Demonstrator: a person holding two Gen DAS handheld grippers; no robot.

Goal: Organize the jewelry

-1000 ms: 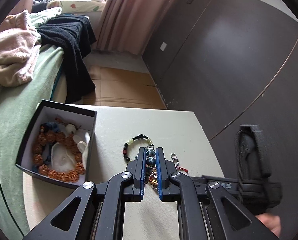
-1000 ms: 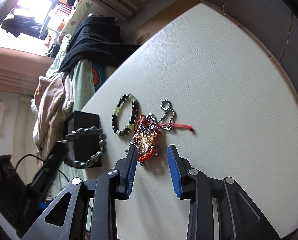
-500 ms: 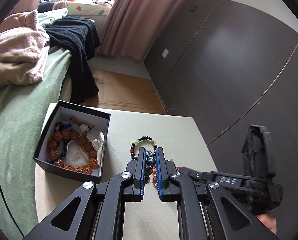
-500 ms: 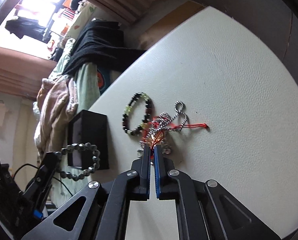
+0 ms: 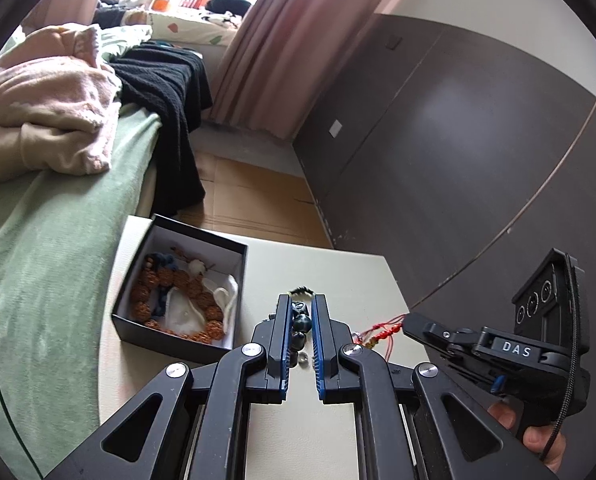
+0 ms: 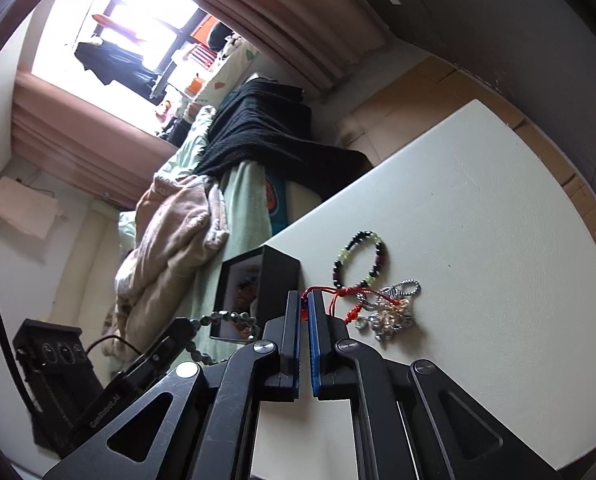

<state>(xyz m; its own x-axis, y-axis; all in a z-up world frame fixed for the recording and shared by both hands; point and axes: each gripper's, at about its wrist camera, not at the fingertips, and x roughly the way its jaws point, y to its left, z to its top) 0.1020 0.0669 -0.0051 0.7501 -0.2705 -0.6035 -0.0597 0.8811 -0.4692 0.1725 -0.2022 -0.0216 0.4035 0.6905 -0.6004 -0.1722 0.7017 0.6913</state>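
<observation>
Gripping dark bead bracelet [image 5: 300, 322], left gripper [image 5: 299, 312]; right gripper [image 6: 304, 304] clamps red cord [image 6: 340, 293] above table [image 6: 478, 208].

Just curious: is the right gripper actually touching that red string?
Touching. The right wrist view shows the right gripper shut on the red string, which runs out from between its blue pads.

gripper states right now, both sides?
Left hand-held gripper: shut on the dark bead bracelet, lifted above the table.
Right hand-held gripper: shut on the red string bracelet, still tangled with the jewelry pile.
</observation>
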